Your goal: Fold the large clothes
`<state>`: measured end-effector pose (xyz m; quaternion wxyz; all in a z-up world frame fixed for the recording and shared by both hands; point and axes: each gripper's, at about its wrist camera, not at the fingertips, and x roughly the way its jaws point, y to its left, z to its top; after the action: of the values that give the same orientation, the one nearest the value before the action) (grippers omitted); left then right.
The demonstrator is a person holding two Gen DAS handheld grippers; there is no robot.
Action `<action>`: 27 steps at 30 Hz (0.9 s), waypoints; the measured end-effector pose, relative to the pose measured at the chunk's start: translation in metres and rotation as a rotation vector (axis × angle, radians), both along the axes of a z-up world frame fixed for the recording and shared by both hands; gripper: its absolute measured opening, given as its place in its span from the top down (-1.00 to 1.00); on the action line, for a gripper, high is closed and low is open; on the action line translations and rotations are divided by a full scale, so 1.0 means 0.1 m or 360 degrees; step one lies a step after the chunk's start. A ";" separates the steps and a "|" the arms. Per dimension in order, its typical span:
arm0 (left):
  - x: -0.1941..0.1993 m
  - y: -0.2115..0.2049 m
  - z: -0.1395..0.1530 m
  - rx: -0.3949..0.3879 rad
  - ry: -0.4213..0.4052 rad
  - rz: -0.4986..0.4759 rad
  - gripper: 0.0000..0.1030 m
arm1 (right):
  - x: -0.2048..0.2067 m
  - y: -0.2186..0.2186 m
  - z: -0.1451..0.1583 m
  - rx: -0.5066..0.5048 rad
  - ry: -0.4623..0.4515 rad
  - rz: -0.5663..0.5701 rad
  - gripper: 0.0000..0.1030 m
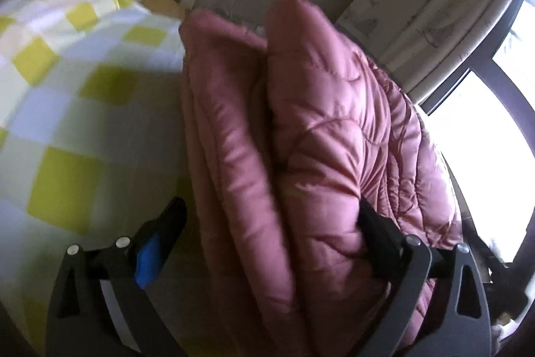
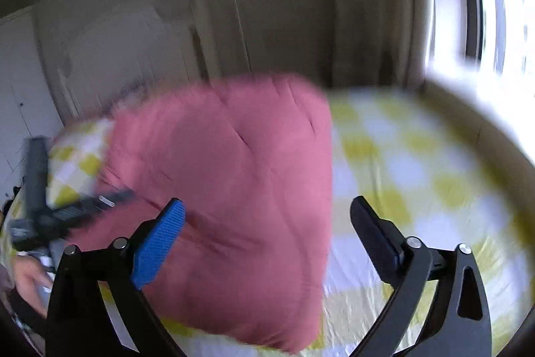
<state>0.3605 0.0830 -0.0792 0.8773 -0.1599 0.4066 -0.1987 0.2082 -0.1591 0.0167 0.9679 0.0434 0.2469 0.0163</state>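
Nearly done: pink jacket (image 2: 230,189) folded into a thick bundle on the bed (image 2: 418,163) (perhaps only tidying left), left gripper (image 1: 267,223) and right gripper (image 2: 267,219) both spread wide, clamping nothing.

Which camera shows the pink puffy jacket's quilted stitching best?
The left wrist view: the pink jacket fills the frame up close, folded, its stitch lines visible. The right wrist view shows it whole on the checked sheet, but blurred, with no stitching readable.
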 end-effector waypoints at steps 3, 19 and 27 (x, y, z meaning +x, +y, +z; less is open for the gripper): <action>-0.10 -0.08 0.04 0.0025 -0.0050 0.0033 -0.91 | 0.07 0.57 -0.12 -0.0213 0.0150 0.0183 -0.88; -0.13 -0.84 1.06 0.0376 -0.0437 -0.0129 -0.88 | 0.31 0.94 -0.73 -0.0489 0.0279 0.0241 -0.91; 0.37 -0.86 0.37 0.0657 -0.0072 -0.0080 -0.96 | 0.15 0.84 -0.60 -0.0415 0.0290 0.0352 -0.91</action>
<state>0.3975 -0.0029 -0.0421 0.8951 0.0380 0.4227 -0.1366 0.2236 -0.0752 -0.0438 0.9313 -0.1085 0.3367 0.0864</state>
